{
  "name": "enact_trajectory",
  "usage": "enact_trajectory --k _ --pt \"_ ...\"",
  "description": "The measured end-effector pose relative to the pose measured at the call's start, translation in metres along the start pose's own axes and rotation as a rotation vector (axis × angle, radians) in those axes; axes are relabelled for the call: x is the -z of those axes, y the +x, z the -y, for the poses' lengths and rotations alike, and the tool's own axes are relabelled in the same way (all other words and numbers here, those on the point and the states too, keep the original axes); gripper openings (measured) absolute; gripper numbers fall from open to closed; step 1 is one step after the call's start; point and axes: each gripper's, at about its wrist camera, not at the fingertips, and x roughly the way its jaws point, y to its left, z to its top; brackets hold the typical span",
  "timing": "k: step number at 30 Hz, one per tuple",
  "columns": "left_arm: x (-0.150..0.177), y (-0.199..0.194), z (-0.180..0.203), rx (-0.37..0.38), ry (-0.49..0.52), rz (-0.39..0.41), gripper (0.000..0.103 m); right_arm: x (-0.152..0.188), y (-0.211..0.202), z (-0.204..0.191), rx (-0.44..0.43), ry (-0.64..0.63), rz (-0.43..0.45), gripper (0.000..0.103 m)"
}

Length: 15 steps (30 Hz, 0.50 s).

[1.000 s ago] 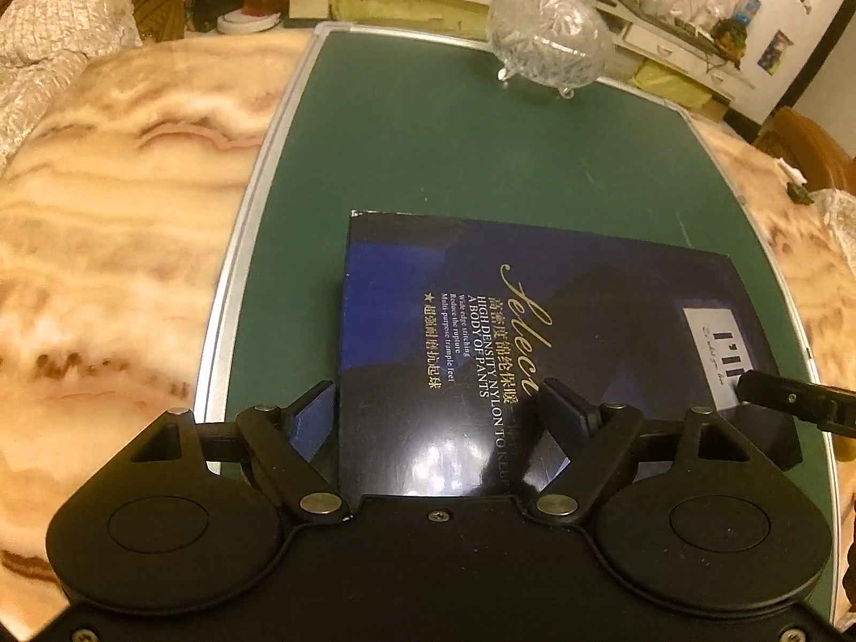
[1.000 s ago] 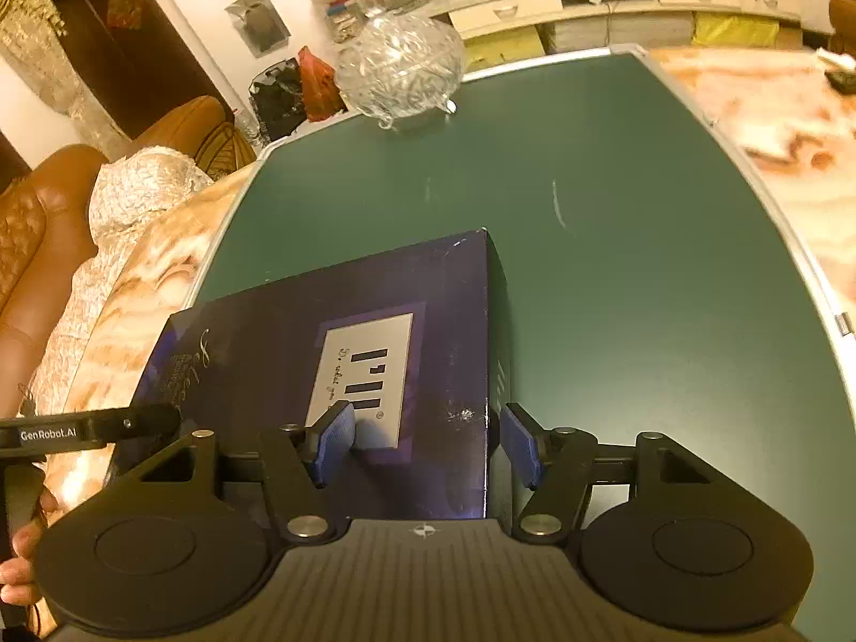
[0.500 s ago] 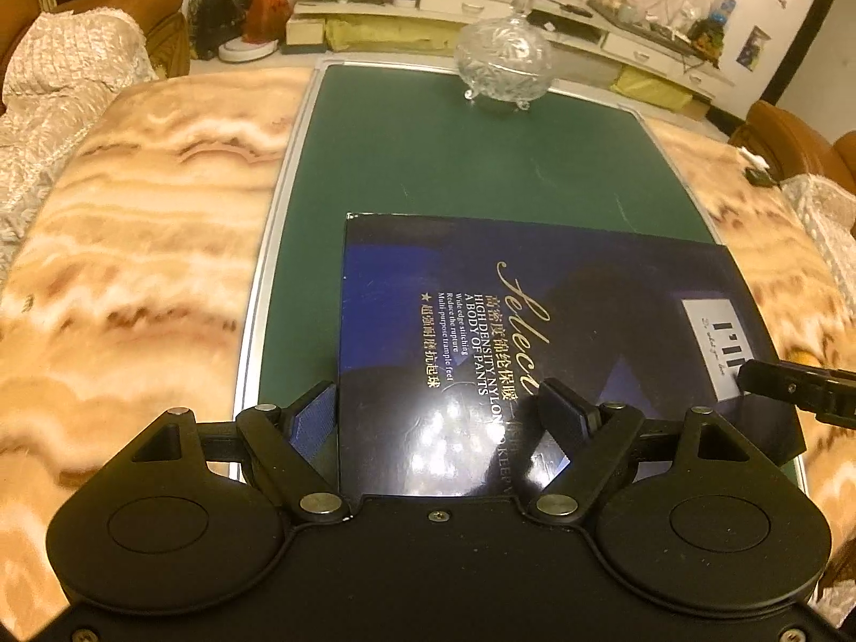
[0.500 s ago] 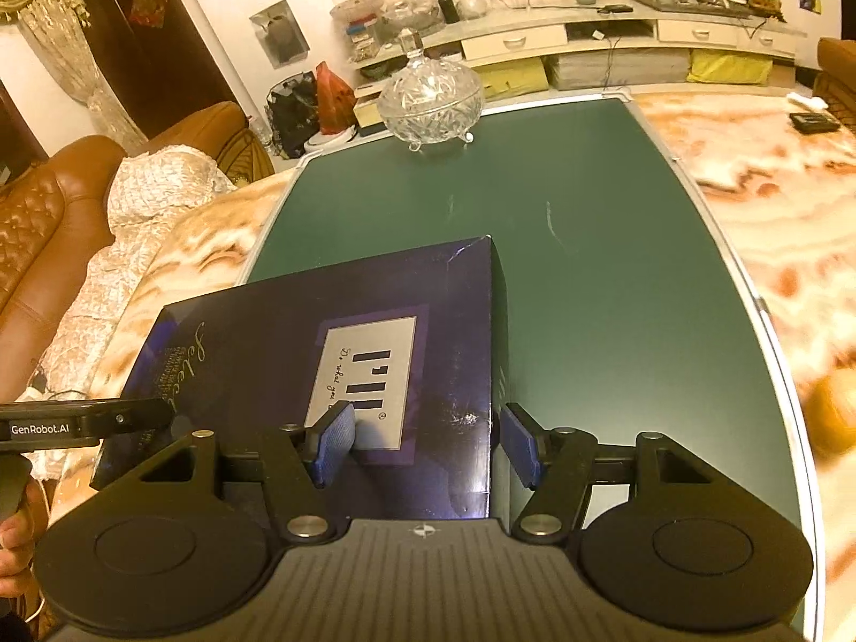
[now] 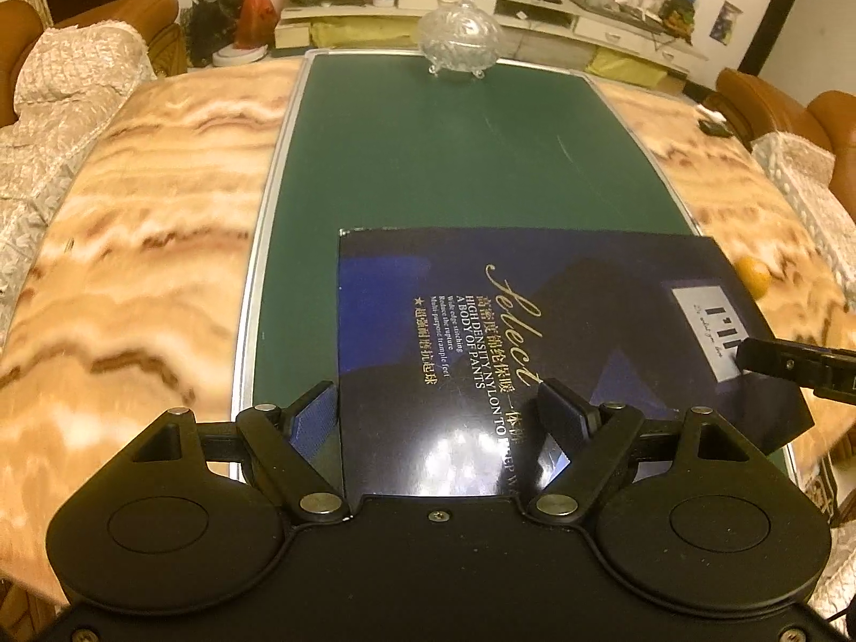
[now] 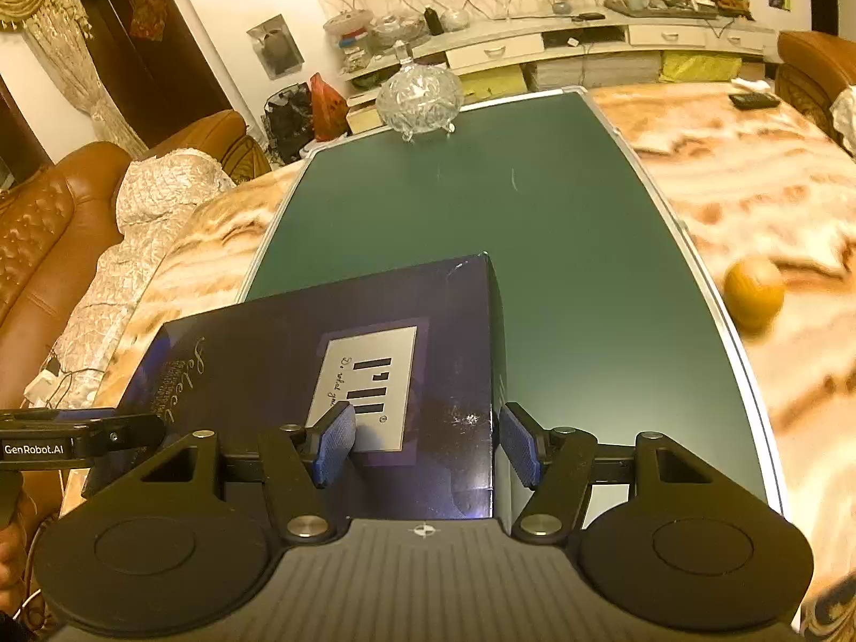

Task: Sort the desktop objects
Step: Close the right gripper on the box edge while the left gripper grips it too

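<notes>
Box (image 5: 535, 331) near edge hidden behind gripper body; orange ball (image 6: 753, 294) blurred; shelf clutter too small.

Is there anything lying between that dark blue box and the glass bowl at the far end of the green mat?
Nothing visible. The box sits between the fingers of both the left gripper and the right gripper, and the green mat is bare up to the glass bowl. The orange lies off to the right, on the marble.
</notes>
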Motion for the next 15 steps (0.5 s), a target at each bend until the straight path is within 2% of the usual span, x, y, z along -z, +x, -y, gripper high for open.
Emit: enact_trajectory --k 7,15 --pt "0.036 -0.020 0.006 -0.020 0.013 0.008 0.081 0.036 -0.018 0.001 -0.008 0.008 -0.007 0.065" --pt "0.063 -0.018 0.004 -0.032 0.007 -0.008 0.081 0.062 -0.019 -0.002 0.006 0.000 -0.016 0.064"
